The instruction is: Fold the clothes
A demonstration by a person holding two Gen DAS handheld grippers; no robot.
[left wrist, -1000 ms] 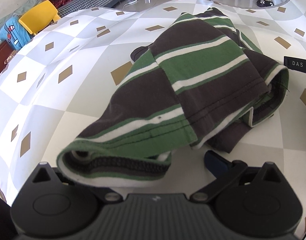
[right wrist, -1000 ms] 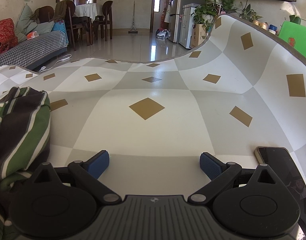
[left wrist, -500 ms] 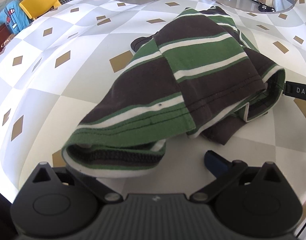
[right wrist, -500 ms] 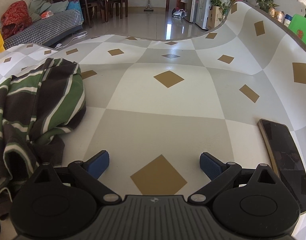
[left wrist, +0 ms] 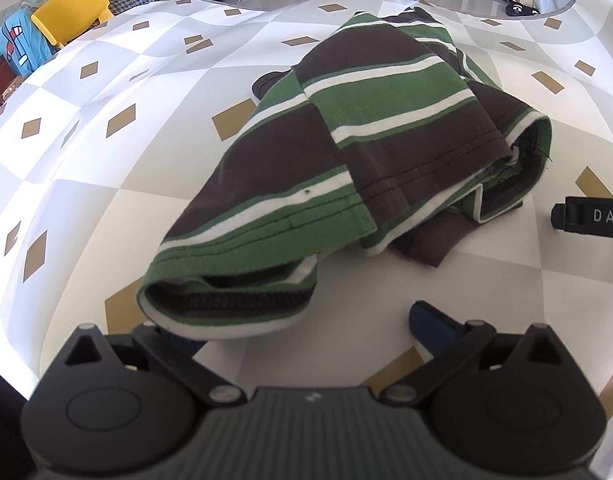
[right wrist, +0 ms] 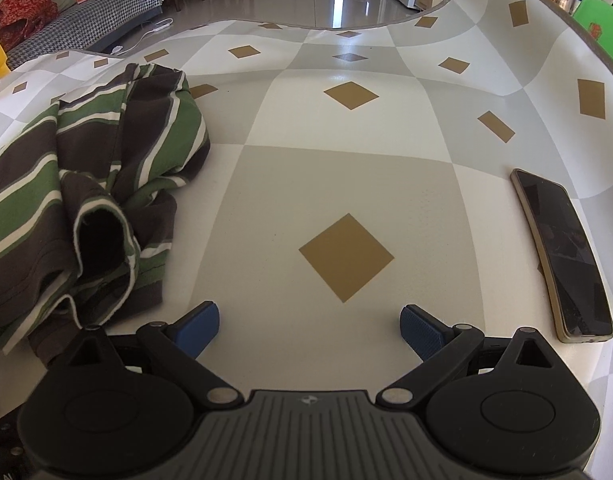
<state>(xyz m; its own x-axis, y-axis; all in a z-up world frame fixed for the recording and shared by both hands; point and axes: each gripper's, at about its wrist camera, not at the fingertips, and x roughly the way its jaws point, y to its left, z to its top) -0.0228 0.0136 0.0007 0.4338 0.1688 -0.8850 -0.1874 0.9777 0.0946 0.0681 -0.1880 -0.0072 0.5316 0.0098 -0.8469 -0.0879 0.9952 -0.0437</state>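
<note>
A crumpled shirt with green, dark brown and white stripes [left wrist: 366, 140] lies on the checkered table. It also shows at the left of the right wrist view [right wrist: 86, 184]. My left gripper [left wrist: 306, 324] is open; a sleeve opening [left wrist: 226, 300] drapes over its left finger, which is mostly hidden. The right finger [left wrist: 434, 324] is bare. My right gripper [right wrist: 310, 326] is open and empty, just right of the shirt's edge, low over the table.
A black phone [right wrist: 562, 252] lies on the table [right wrist: 346, 184] to the right of my right gripper. The other gripper's black tip [left wrist: 590, 220] shows right of the shirt. A yellow chair [left wrist: 70, 8] and a sofa stand beyond the table.
The right gripper has pulled back and tilted down, so the shirt and phone show more fully. The left gripper has drawn back slightly; the sleeve stays draped on its left finger.
</note>
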